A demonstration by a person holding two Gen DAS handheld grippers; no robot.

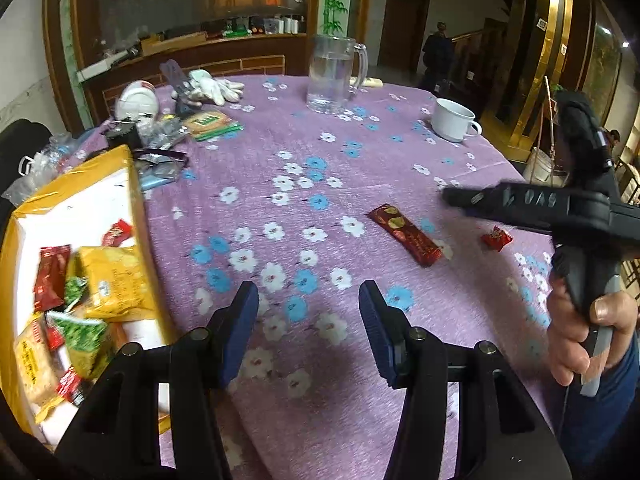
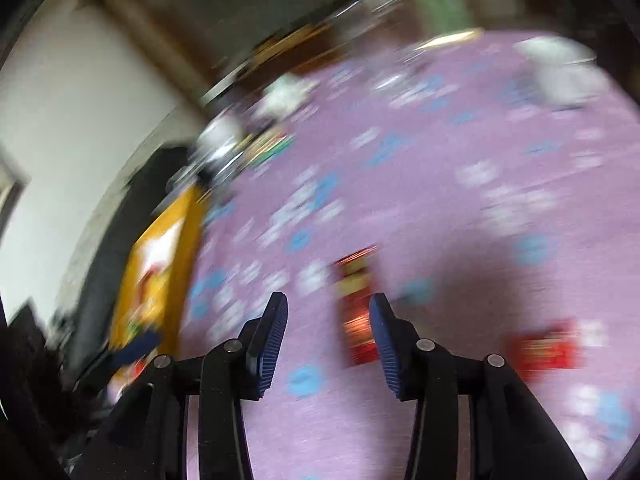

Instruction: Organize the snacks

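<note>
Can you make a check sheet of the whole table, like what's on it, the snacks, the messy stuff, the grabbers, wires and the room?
Surface: round table under a purple flowered cloth.
Job's things: yellow box at the left edge, holding several snack packs; long red snack bar and small red candy lie loose on the cloth.
Clutter: glass pitcher, white cup, white gloves, wrappers and a green packet at the far left.
Grippers: left gripper open and empty over the cloth; right gripper open and empty, the red bar ahead of it.
Cables: nothing seen.
Surroundings: wooden cabinet behind, a door, a person standing far off.
</note>
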